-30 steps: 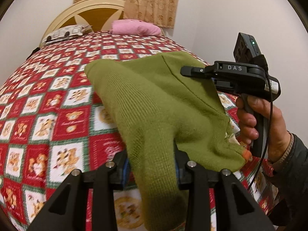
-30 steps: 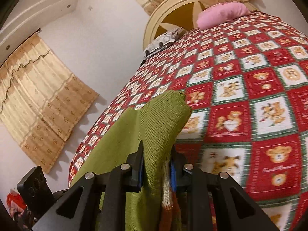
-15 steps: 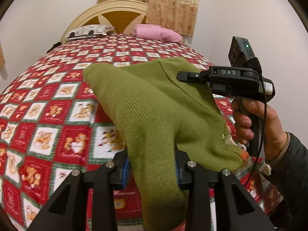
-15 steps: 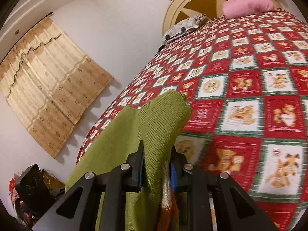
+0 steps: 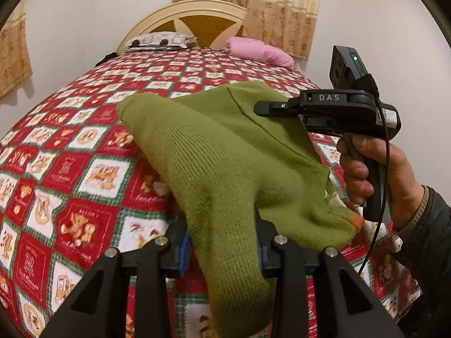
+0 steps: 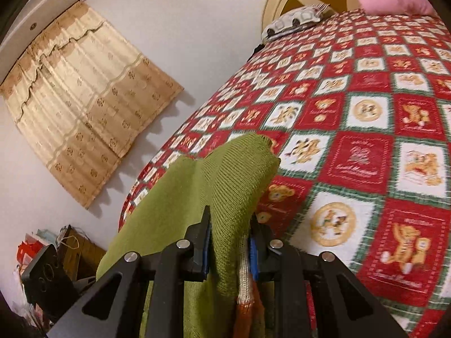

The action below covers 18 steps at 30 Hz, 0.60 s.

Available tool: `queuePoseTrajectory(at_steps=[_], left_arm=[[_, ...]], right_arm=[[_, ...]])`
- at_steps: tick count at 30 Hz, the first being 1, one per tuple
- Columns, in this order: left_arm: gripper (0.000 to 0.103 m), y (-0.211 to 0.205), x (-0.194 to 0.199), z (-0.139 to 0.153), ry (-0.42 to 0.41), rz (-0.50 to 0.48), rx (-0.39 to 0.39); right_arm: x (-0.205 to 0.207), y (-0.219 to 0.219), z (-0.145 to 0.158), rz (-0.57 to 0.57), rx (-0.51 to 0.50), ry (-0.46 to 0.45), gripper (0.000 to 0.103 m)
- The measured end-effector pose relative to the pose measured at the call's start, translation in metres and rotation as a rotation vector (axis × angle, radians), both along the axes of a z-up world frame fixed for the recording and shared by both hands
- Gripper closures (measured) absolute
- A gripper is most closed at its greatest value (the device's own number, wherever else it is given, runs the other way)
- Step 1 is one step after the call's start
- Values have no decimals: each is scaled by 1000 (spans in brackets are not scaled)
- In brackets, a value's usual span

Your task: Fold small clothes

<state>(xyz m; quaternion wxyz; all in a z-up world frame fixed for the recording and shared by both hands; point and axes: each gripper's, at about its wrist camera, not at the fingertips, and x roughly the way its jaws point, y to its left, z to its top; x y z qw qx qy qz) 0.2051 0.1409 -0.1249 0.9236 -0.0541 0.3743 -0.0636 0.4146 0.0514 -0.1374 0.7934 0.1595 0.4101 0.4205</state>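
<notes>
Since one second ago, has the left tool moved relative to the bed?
Yes. In the left wrist view the headboard and pink pillow shifted rightward, so the left tool, gripping the green sweater, swung left.

Left gripper (image 5: 222,250) clamped on green knit garment (image 5: 225,163) — right gripper (image 6: 229,249) pinching its other edge, right hand (image 5: 375,177) fisted on handle beside the garment.

I lose the green sweater's (image 5: 225,169) lower end past the picture's bottom edge. It buries my left gripper's (image 5: 222,249) pads, and below the sweater my right gripper's (image 6: 229,249) fingertips vanish too. Beside the sweater, the bedspread (image 6: 366,155) prints blur.
</notes>
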Motion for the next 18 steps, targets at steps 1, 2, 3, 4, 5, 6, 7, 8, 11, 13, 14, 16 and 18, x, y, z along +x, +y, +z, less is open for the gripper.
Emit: queuePoseTrajectory(at_steps=[1, 2, 3, 4, 5, 6, 7, 8, 11, 13, 14, 16, 18], left_arm=[[67, 1, -2, -1, 3, 3, 0], [67, 3, -3, -3, 8, 7, 0], [67, 5, -4, -6, 15, 11, 0], [67, 7, -4, -7, 19, 13, -1], [67, 8, -6, -8, 23, 14, -3], [67, 9, -6, -10, 27, 16, -6], [67, 9, -8, -12, 30, 17, -8], [67, 10, -9, -13, 32, 18, -9], [67, 11, -10, -15, 36, 21, -15], [67, 11, -11, -17, 39, 22, -17], [67, 12, -11, -18, 42, 22, -18], [66, 13, -11, -21, 51, 24, -22], [66, 12, -11, -24, 58, 25, -19]], right_arm=[[0, 4, -2, 9, -3, 5, 82], [1, 9, -5, 20, -7, 9, 82], [1, 13, -7, 28, -11, 13, 82], [1, 16, -8, 34, -12, 19, 82], [1, 21, -12, 44, -16, 27, 82], [2, 23, -14, 48, -20, 30, 82], [3, 25, -15, 51, -21, 33, 82], [3, 27, -16, 53, -22, 36, 82], [5, 28, -19, 56, -22, 40, 82], [7, 29, -21, 55, -25, 42, 82], [9, 30, -21, 55, -28, 43, 82], [10, 30, -24, 53, -32, 46, 82], [10, 28, -27, 49, -34, 51, 82]])
